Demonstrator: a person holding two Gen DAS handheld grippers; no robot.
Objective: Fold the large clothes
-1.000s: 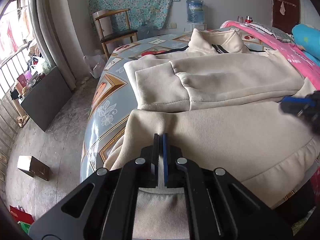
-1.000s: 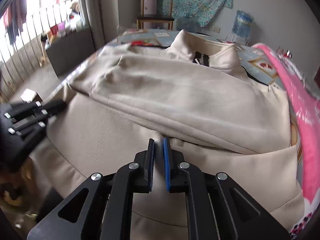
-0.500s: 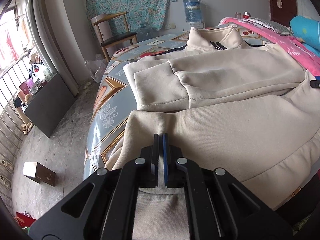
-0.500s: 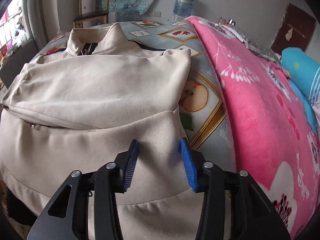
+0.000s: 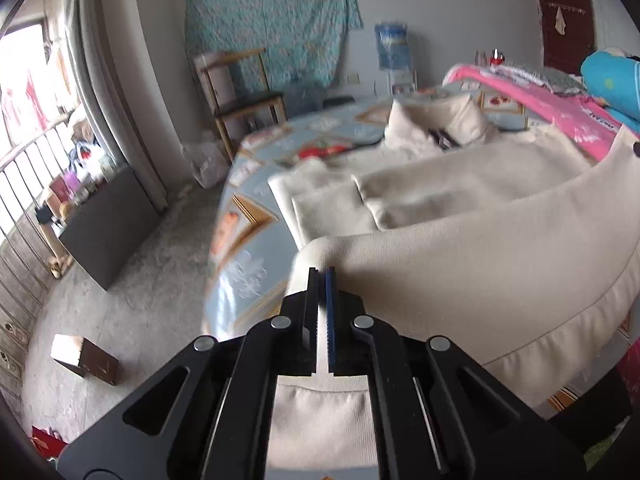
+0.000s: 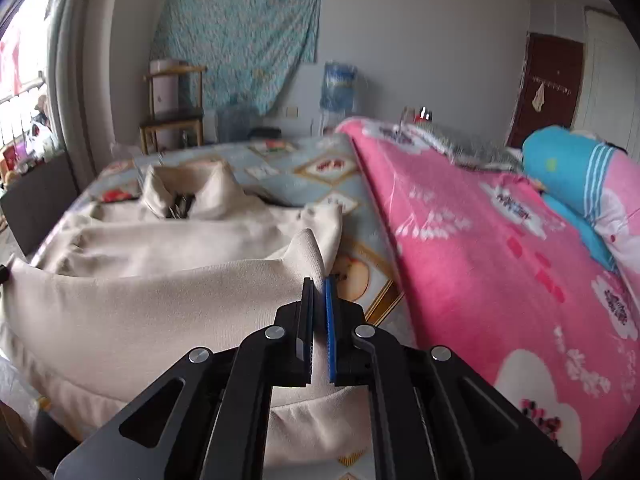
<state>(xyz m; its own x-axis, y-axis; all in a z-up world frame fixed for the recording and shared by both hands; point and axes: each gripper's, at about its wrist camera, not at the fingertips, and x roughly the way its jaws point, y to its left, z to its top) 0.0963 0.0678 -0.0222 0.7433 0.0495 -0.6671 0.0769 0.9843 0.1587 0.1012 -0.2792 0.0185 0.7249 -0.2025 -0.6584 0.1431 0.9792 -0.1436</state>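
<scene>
A large cream jacket (image 5: 472, 264) lies on the bed, collar (image 5: 436, 124) at the far end and sleeves folded across its body. My left gripper (image 5: 322, 276) is shut on the left corner of its bottom hem, which is lifted into a ridge. In the right wrist view the same jacket (image 6: 132, 300) shows, and my right gripper (image 6: 318, 286) is shut on the right corner of the hem, raised off the bed. The hem hangs stretched between the two grippers.
The bed has a blue patterned sheet (image 5: 256, 208) and a pink blanket (image 6: 500, 272) along the right side, with a blue pillow (image 6: 572, 172) beyond. A wooden chair (image 5: 240, 92), a dark cabinet (image 5: 108, 232) and a small box (image 5: 84, 358) stand on the floor at left.
My right gripper swung to the jacket's right hem corner, opened and then shut on it. Both grippers have lifted the hem off the bed.
</scene>
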